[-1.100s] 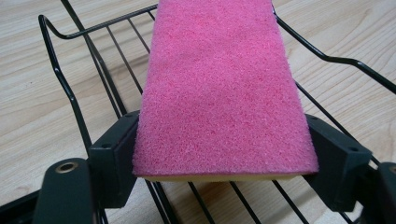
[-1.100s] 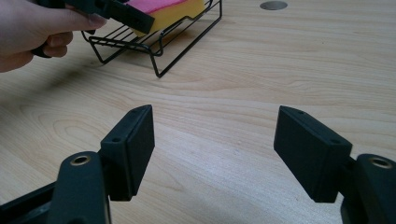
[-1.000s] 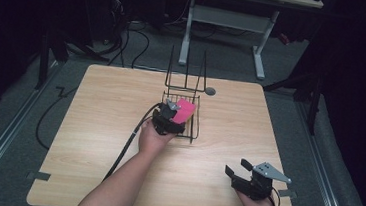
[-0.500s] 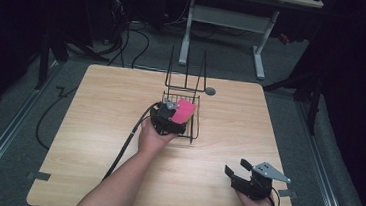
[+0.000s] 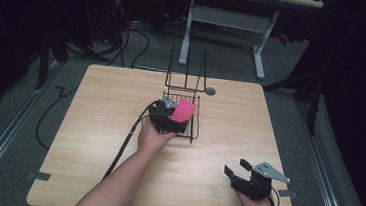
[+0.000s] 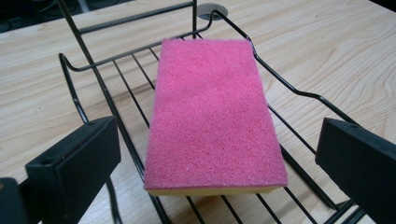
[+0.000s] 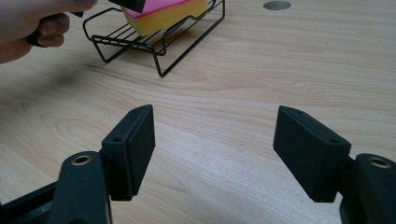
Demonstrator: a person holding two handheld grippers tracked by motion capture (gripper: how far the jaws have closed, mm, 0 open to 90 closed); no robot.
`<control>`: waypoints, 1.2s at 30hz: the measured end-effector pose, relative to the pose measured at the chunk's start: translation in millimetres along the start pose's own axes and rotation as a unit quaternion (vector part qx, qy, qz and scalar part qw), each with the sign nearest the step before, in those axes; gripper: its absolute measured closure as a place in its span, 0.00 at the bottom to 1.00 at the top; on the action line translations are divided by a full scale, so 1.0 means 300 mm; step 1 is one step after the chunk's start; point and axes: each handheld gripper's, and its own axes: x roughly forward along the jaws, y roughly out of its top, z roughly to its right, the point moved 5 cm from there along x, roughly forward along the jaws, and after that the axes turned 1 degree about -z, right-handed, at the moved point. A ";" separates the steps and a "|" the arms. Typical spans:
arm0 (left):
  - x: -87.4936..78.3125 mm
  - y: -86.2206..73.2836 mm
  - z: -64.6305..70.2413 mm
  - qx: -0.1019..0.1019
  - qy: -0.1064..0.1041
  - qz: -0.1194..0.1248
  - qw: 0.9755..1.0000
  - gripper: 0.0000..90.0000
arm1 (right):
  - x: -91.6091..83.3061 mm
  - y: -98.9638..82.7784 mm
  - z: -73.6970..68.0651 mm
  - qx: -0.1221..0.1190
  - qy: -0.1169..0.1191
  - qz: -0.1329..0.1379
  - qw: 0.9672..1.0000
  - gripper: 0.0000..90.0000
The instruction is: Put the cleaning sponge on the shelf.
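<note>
The pink sponge (image 6: 212,116) lies flat in the black wire rack (image 6: 299,93), its long axis running straight away from the left gripper (image 5: 169,116) — jaws wide apart, one on each side of its near end (not touching it, as far as I can tell). The right gripper (image 5: 239,172), also spread and empty, sits well apart near the table (image 5: 93,125) edge.

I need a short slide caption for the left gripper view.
Open left gripper fingers flank a pink sponge lying in a black wire rack.
</note>
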 end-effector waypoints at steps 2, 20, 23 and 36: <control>-0.012 0.006 -0.002 0.001 0.000 0.004 1.000 0.01 | 0.000 0.001 0.000 0.000 0.000 0.001 1.000 0.33; -0.092 -0.002 -0.013 0.008 -0.009 0.019 1.000 0.01 | 0.010 0.002 -0.011 -0.004 0.003 -0.001 1.000 0.33; -0.114 -0.015 -0.019 0.008 -0.009 0.021 1.000 0.01 | 0.011 0.002 -0.012 -0.005 0.003 -0.002 1.000 0.33; -0.228 -0.082 -0.047 0.011 -0.010 0.032 0.999 0.02 | 0.017 0.001 -0.019 -0.009 0.003 -0.005 1.000 0.33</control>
